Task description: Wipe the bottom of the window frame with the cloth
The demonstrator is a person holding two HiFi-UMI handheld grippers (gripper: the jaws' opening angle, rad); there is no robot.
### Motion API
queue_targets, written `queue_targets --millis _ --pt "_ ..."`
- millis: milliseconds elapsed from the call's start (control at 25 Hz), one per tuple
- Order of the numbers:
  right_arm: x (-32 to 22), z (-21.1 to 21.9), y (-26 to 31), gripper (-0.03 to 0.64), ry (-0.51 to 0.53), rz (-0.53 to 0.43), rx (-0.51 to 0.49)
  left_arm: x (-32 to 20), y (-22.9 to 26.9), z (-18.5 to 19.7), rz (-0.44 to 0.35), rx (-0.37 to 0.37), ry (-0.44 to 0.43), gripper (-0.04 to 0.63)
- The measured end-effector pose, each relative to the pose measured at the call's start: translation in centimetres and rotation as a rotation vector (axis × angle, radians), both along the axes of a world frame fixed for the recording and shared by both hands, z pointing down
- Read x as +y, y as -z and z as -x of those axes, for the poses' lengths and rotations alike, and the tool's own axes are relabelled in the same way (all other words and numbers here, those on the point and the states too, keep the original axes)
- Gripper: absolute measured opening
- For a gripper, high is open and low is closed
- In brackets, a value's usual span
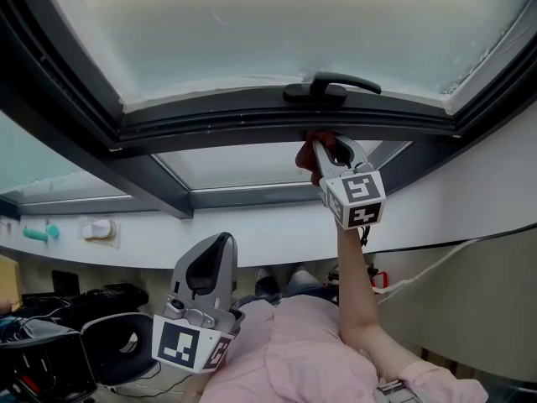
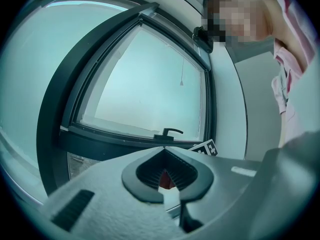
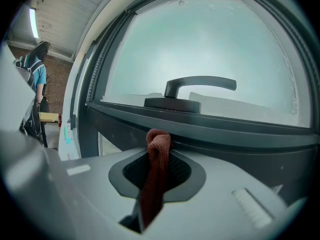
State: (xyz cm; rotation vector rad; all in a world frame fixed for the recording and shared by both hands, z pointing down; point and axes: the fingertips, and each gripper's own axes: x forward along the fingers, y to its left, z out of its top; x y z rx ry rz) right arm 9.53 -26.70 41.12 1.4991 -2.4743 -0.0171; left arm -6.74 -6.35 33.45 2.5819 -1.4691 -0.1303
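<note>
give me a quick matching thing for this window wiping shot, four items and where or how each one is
Items:
1. cloth
2. window handle
3. left tongs
4. right tongs

Descriptions:
a. raised to the underside of the window frame, shut on something
b. dark, mounted on the frame rail below the frosted pane
c. reddish-brown, pinched between two jaws
d. held low near the person's body, shut with nothing in them

Pairs: 1-c, 2-b, 3-d, 4-a
</note>
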Motion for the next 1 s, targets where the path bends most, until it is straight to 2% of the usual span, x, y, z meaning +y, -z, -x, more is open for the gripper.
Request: queue_targets --millis 840,1000 --pt "-0.1 -1.2 -0.3 0.051 0.007 0.005 -0.001 0.1 0.0 -0.7 -0.006 -0.002 0.011 0.000" --pt "0.0 -1.9 0.0 0.051 -0.019 0.010 0.000 0.1 0.2 -0.5 0.002 -0.001 0.011 0.000"
